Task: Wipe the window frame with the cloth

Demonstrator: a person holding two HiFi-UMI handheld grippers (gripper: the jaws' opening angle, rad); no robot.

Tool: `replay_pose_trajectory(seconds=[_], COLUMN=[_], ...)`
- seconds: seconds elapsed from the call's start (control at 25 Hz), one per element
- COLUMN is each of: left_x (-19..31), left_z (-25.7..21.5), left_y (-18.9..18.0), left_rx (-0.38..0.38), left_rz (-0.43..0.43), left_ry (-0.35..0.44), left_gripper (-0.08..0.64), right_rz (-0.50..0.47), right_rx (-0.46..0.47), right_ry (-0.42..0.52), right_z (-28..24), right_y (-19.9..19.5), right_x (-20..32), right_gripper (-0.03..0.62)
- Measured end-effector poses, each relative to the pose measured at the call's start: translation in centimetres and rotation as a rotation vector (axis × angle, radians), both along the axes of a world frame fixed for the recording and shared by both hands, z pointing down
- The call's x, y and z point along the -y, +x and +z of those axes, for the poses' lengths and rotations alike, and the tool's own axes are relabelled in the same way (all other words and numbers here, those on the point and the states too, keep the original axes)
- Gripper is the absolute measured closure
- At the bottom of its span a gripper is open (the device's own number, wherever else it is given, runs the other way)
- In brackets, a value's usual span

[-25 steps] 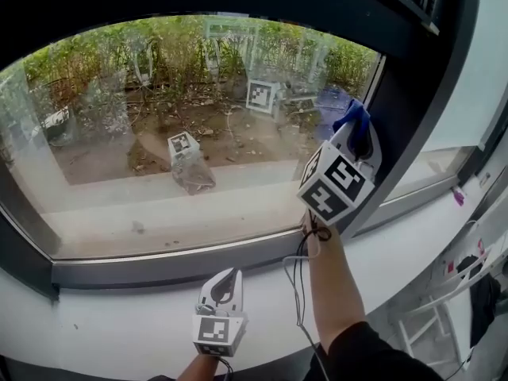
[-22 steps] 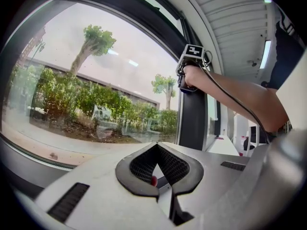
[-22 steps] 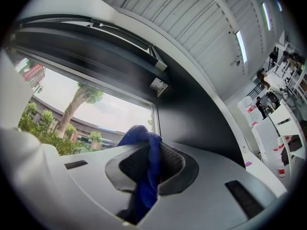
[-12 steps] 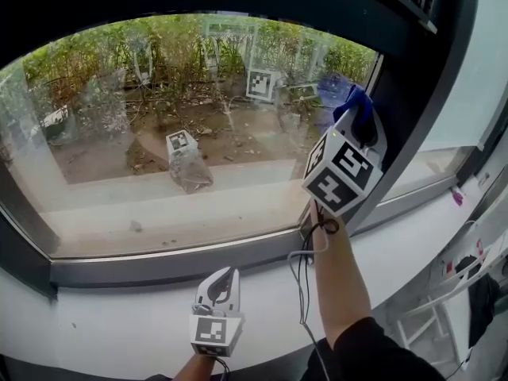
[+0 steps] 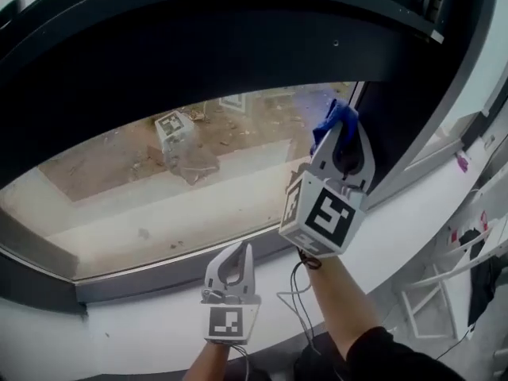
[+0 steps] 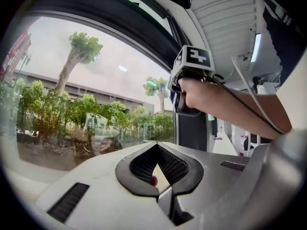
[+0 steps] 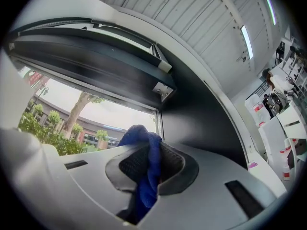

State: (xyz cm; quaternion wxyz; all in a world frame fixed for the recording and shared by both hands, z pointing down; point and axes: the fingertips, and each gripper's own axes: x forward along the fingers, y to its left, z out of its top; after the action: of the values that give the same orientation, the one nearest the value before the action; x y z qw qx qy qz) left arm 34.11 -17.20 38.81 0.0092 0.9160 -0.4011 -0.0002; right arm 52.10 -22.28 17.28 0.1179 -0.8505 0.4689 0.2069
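My right gripper (image 5: 340, 127) is raised at the right edge of the glass and is shut on a blue cloth (image 5: 330, 121). The cloth's tip lies where the pane meets the dark vertical post of the window frame (image 5: 401, 109). In the right gripper view the blue cloth (image 7: 147, 163) hangs folded between the shut jaws of the right gripper (image 7: 148, 152), with the dark window frame (image 7: 196, 109) just beyond. My left gripper (image 5: 236, 254) is held low over the sill, shut and holding nothing. The left gripper (image 6: 157, 150) points at the glass in its own view.
A wide glass pane (image 5: 159, 189) looks onto dirt and shrubs. The dark upper frame bar (image 5: 198, 54) spans the top. A white sill (image 5: 405, 228) runs below. A cable (image 5: 295, 296) dangles from the right gripper. White furniture (image 5: 444, 292) stands at the lower right.
The head view has tipped, so the dark upper bar now fills the top. The right gripper with the cloth stays at the post. The left gripper sits slightly higher.
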Motion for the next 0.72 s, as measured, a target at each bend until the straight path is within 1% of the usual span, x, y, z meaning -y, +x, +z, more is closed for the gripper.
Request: replay_pose_trajectory(seconds=[0.08,0.2,0.24,0.4,0.56,0.72], left_x=[1.0,1.4,1.1,0.2,-1.3,-2.6], left_z=[-2.7,-6.8,-7.8,-9.5,-11.2,-12.9], left_y=[0.4,1.8,2.2,3.5,3.2,2.2], left_rx=[-0.003,0.002,0.003,0.022,0.059,0.119], left_rz=[-0.001,0.015,0.020,0.037,0.034,0.036], left_ry=[0.009,0.072,0.078,0.057,0.027,-0.010], left_gripper=[0.555,0.555,0.555,0.555,0.555,0.555], right_rz=[-0.017,-0.052,-0.063,-0.073,-0.091,-0.119], right_rx=[0.018,0.045,0.049,0.086,0.143,0.196], right_ry=[-0.002,-0.028,-0.045,-0.094,-0.147,-0.124], right_z=[-0.4,-1.0,-0.9,-1.1,-2.4,-4.2], right_y=[0.1,0.4,0.5,0.7,0.5,0.9], right_x=[0.3,0.5,0.5,0.4,0.8,0.6], right_gripper=[0.571,0.571,0.571,0.571,0.571,0.571])
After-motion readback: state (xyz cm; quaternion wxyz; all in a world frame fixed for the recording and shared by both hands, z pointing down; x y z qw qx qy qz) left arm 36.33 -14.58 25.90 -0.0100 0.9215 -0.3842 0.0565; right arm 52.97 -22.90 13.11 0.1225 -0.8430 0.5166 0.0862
